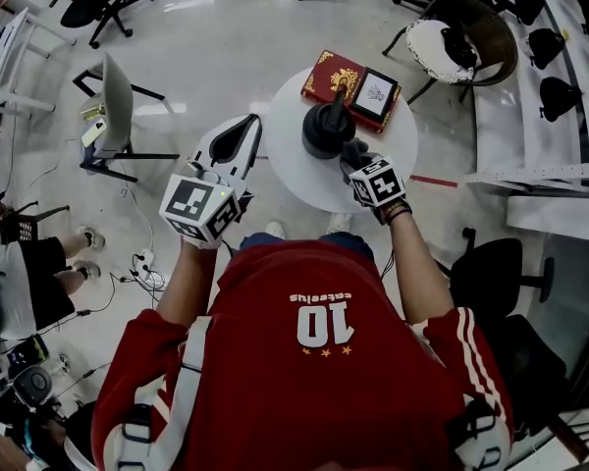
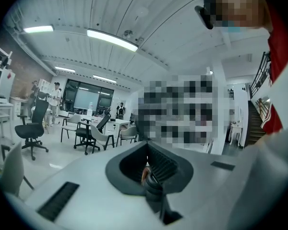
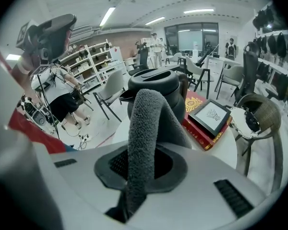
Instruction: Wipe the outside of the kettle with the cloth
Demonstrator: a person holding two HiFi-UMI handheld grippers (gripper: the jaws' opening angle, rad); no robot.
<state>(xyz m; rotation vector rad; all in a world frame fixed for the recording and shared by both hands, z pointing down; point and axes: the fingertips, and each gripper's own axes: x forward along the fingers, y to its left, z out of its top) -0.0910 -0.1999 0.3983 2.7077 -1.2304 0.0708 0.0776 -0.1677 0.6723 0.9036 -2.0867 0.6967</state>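
A black kettle (image 1: 326, 128) stands upright near the middle of a small round white table (image 1: 398, 155). My right gripper (image 1: 359, 161) is just to its right, shut on a grey fuzzy cloth (image 3: 145, 128). In the right gripper view the cloth rises from between the shut jaws and lies against the kettle (image 3: 156, 86) body. My left gripper (image 1: 245, 130) is held off the table's left edge, apart from the kettle. Its own view points up at the ceiling, and the left gripper (image 2: 151, 176) is shut with nothing held.
A red book (image 1: 332, 71) with a black-framed picture (image 1: 376, 91) on it lies at the table's far side, behind the kettle. A wicker chair (image 1: 476, 37) stands at far right, a grey chair (image 1: 118, 106) at left, a black office chair (image 1: 496, 273) at near right. A seated person's legs (image 1: 64, 253) show at left.
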